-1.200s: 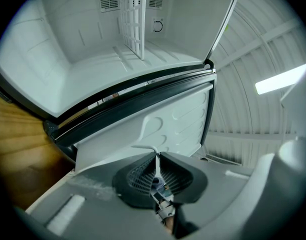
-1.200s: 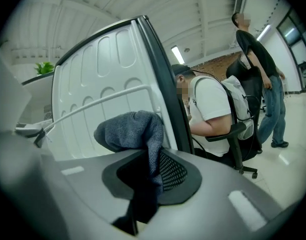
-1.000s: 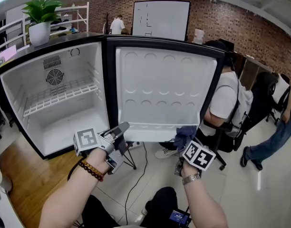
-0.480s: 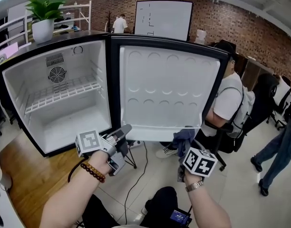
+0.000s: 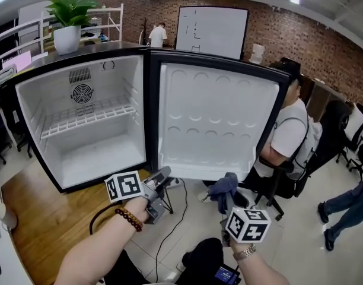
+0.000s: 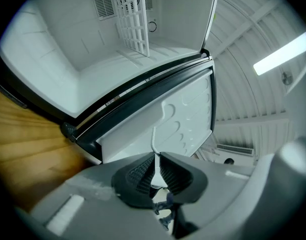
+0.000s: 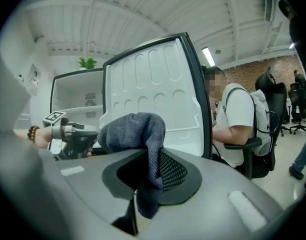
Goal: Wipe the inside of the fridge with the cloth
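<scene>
The right gripper (image 7: 152,173) sits in front of the mini fridge's (image 5: 80,132) open door (image 5: 217,123) and points slightly downward. Its jaws are clamped on the grey-blue cloth (image 5: 223,187), which bunches above them. The fridge's inside lies ahead and to the left, past the hinge edge. The left gripper (image 5: 162,177) is nearer that opening and held about level, its jaws almost together and seemingly empty.

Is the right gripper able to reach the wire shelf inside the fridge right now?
Probably yes: the door is wide open and nothing stands before the wire shelf; the right gripper, gripping the cloth, need only pass the left gripper, held low.
</scene>
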Demonstrator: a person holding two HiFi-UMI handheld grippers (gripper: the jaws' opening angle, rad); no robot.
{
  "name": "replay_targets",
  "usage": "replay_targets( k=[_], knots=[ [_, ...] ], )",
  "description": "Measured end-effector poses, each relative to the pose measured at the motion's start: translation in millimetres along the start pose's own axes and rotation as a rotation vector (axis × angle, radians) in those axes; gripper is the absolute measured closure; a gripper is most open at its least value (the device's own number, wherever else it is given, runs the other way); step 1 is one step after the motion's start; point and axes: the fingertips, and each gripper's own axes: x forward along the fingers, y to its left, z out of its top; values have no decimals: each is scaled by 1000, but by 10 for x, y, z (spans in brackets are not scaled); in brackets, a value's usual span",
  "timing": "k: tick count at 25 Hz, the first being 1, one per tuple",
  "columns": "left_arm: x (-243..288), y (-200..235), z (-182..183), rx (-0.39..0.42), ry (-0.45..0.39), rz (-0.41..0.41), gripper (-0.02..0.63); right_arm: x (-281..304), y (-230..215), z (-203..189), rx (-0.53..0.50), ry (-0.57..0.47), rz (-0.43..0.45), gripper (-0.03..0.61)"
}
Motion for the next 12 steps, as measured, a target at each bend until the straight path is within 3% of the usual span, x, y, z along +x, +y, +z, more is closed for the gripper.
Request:
replay_targets(
  k=[12],
  knots=[
    [1, 192, -47, 105, -64, 141, 609, -12, 618, 242, -79, -69, 140, 520]
  ],
)
